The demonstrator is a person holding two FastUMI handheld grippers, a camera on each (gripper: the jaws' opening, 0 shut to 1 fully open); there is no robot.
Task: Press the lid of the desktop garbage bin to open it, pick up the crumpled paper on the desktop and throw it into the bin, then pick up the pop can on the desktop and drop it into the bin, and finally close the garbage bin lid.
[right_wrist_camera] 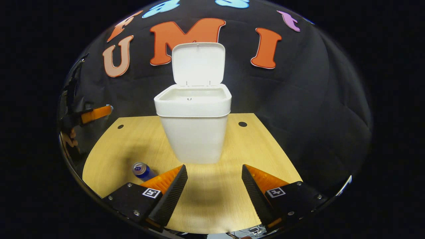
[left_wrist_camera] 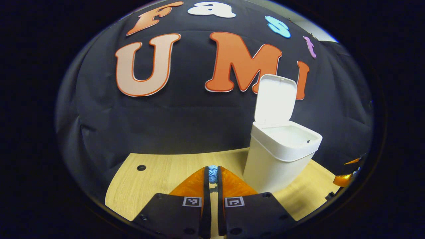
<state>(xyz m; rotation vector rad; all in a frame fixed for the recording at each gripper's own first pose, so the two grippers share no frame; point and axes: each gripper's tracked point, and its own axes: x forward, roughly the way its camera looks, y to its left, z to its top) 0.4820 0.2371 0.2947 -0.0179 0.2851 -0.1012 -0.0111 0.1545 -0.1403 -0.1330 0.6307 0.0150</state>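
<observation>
The white desktop bin (right_wrist_camera: 194,139) stands at the middle of the wooden table (right_wrist_camera: 262,149) with its lid (right_wrist_camera: 198,63) swung upright. My right gripper (right_wrist_camera: 214,169) hovers open in front of it, nothing between its fingers. A blue pop can (right_wrist_camera: 141,170) stands upright by its left finger. In the left gripper view, my left gripper (left_wrist_camera: 212,170) is shut on a small bluish wad of crumpled paper (left_wrist_camera: 212,174), left of the bin (left_wrist_camera: 282,156) and its raised lid (left_wrist_camera: 275,99). The right gripper view shows the left gripper (right_wrist_camera: 109,109) raised at the far left.
The table (left_wrist_camera: 156,179) has small round holes near its back corners (left_wrist_camera: 141,167) (right_wrist_camera: 242,124). Black cloth closes the booth behind and at both sides. An orange part of the other gripper (left_wrist_camera: 343,179) shows at the right edge of the left gripper view.
</observation>
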